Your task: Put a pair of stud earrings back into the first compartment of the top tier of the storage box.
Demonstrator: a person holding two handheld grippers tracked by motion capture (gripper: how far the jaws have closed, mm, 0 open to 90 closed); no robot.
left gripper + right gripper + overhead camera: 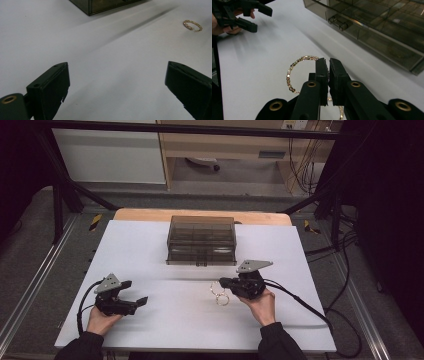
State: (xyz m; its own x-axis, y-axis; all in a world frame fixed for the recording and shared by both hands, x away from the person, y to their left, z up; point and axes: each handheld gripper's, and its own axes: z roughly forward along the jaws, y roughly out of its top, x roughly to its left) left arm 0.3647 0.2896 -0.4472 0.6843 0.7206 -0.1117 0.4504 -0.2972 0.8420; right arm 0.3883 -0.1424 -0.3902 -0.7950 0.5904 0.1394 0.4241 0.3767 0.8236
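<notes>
Right tongs: clenched on a gold hoop earring; jaws nearly together, the ring pinched at its rim and curving out to the left of the jaws in the right gripper view.
Held earring, place: in the high view it sits at the tip of the right tongs, in front of the box, above the white tabletop; whether it is clear of the surface I cannot tell.
Second earring: lies flat on the tabletop just below the held one in the high view; also seen in the left gripper view as a small gold ring far off to the right.
Left tongs: released, jaws wide apart, nothing between them, bare tabletop beneath.
Container: one smoked clear plastic box at the far middle of the tabletop, lid down, a small latch on its front edge.
Container contents: inner dividers make several compartments; what lies in them cannot be made out through the tinted walls.
Count: earrings 2; boxes 1; tongs 2.
Right hand: comes in from the lower right, tongs pointing left, about level, near the box front.
Left hand: at the lower left of the tabletop, left tongs pointing right, well apart from the earrings and the box.
</notes>
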